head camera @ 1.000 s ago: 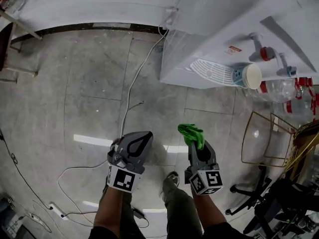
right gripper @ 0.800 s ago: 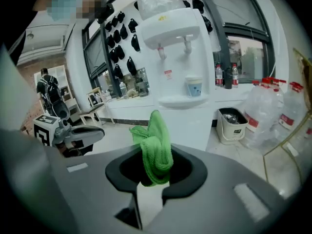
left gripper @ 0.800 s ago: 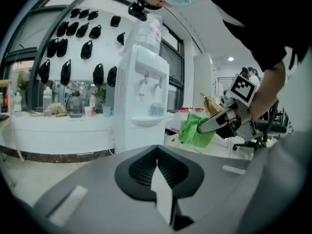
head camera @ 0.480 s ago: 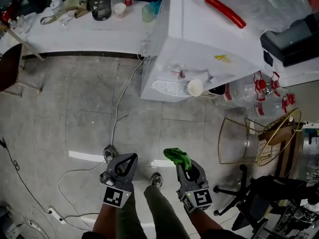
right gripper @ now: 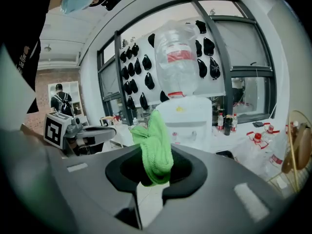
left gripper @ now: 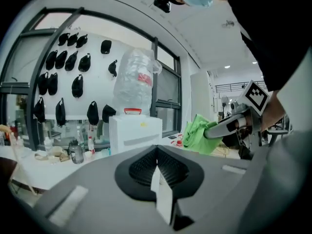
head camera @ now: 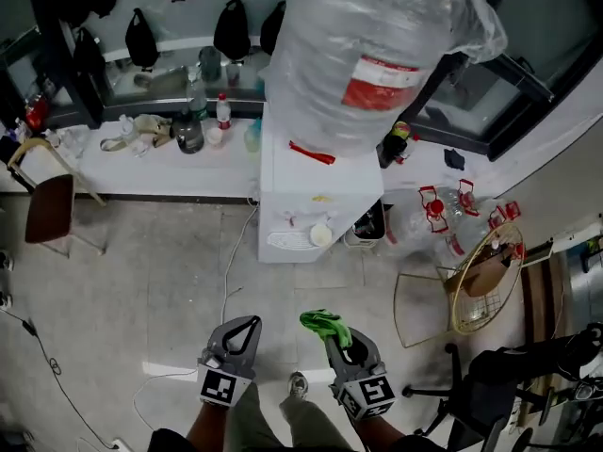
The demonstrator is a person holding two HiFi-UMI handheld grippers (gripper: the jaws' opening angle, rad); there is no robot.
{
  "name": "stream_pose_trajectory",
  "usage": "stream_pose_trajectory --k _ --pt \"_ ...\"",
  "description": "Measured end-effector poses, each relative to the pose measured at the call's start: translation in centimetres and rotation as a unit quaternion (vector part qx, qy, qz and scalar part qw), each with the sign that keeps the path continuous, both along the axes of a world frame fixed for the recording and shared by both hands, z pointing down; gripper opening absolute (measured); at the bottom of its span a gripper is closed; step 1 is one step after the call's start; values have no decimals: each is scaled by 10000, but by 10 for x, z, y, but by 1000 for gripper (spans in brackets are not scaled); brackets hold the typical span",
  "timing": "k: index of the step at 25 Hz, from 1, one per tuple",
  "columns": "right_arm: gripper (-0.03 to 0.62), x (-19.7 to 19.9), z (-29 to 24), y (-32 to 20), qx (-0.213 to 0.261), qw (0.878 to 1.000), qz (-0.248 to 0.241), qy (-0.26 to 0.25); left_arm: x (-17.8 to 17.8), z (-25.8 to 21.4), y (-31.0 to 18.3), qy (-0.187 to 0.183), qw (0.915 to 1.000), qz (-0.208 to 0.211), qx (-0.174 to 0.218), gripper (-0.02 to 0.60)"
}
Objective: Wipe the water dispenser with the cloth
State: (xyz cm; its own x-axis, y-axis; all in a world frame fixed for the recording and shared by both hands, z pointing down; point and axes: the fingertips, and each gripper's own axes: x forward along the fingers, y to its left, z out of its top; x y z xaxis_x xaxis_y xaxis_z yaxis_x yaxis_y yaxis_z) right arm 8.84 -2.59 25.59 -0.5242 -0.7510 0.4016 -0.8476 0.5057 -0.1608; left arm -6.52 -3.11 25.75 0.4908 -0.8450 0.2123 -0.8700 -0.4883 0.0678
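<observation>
View's swung up: the whole water dispenser [head camera: 306, 196] now shows, well apart from me. Right gripper [head camera: 335, 339] fingers pinch the green cloth [head camera: 325, 325], left gripper [head camera: 247, 324] fingers are closed on nothing. No wiping yet.

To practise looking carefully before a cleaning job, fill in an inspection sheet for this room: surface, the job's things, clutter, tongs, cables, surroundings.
Surface: grey tiled floor with streaks of light glare.
Job's things: white water dispenser with a big bottle on top, standing against the counter; green cloth, not touching the dispenser.
Clutter: bottles and cups on the counter; jugs and a wire basket to the right of the dispenser.
Tongs: left tongs shut and empty; right tongs shut on the cloth.
Cables: white cable on the floor by the dispenser's left side.
Surroundings: chair at left; black bags hanging on the wall; windows.
</observation>
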Motion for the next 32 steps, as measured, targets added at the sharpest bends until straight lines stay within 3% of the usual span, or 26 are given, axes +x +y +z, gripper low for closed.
stream_pose_trajectory --k 6,14,22,32 --pt "91 7 -70 7 309 9994 -4 -135 -1 -78 12 -165 9998 -17 78 2" --pt "91 27 -120 24 641 9975 -272 -119 15 -148 34 -224 9988 -160 405 2" --pt "91 50 -146 41 987 9942 -408 -96 28 -161 64 -281 9962 -374 732 2" --pt "89 69 -165 63 1225 9911 -465 -217 51 -175 98 -269 9956 -406 807 2"
